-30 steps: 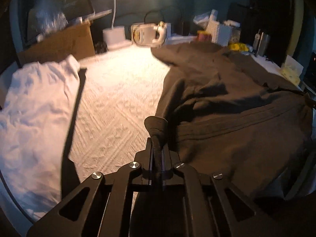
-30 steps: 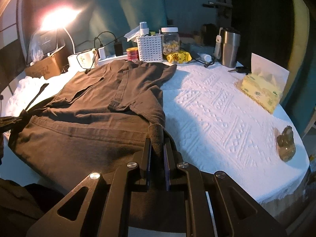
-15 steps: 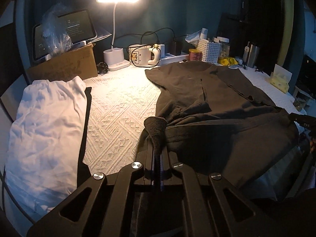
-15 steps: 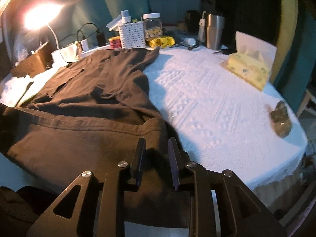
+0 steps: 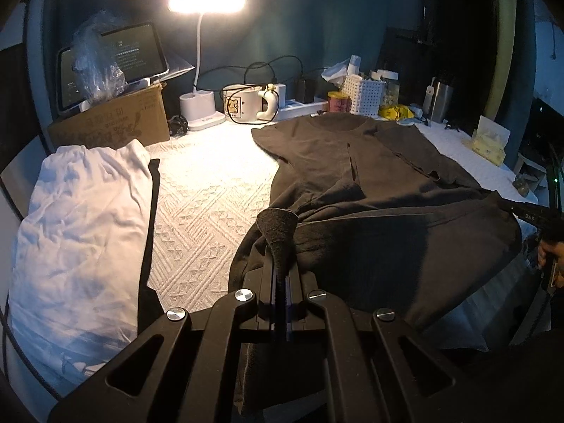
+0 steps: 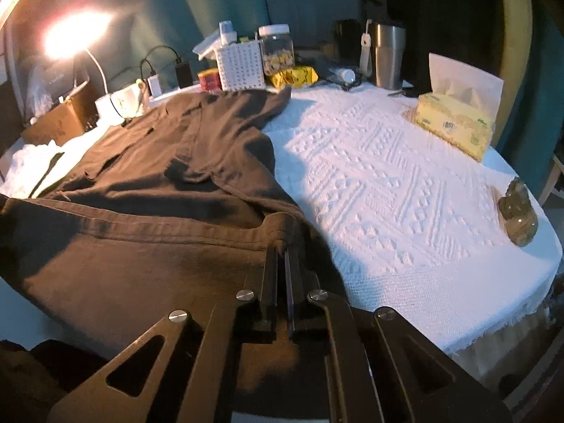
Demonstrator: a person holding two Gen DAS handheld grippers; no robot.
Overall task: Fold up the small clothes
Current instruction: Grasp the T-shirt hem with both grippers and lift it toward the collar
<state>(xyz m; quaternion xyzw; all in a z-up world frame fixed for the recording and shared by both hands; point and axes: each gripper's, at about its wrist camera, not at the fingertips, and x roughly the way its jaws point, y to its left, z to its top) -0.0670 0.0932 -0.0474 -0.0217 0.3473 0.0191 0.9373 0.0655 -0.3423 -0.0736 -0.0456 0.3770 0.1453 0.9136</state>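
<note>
A dark brown T-shirt (image 5: 370,183) lies spread on the white textured tablecloth (image 5: 208,197), collar toward the far clutter. My left gripper (image 5: 280,257) is shut on the shirt's hem corner, which sticks up between the fingers. My right gripper (image 6: 280,252) is shut on the other hem corner of the shirt (image 6: 169,183). The hem is stretched between the two grippers near the table's front edge. The right gripper also shows at the far right of the left wrist view (image 5: 528,213).
A folded white garment (image 5: 81,218) lies at the left. A lamp (image 5: 206,0), cardboard box (image 5: 112,123), mug (image 5: 243,104), white basket (image 6: 239,65), jar (image 6: 276,49), steel tumbler (image 6: 389,54) line the back. A tissue box (image 6: 454,123) and small figurine (image 6: 518,215) sit at the right.
Both grippers pulled back toward the table's front edge, drawing the hem straight and taut. The right gripper briefly loosened half a second ago and has closed on the hem corner again.
</note>
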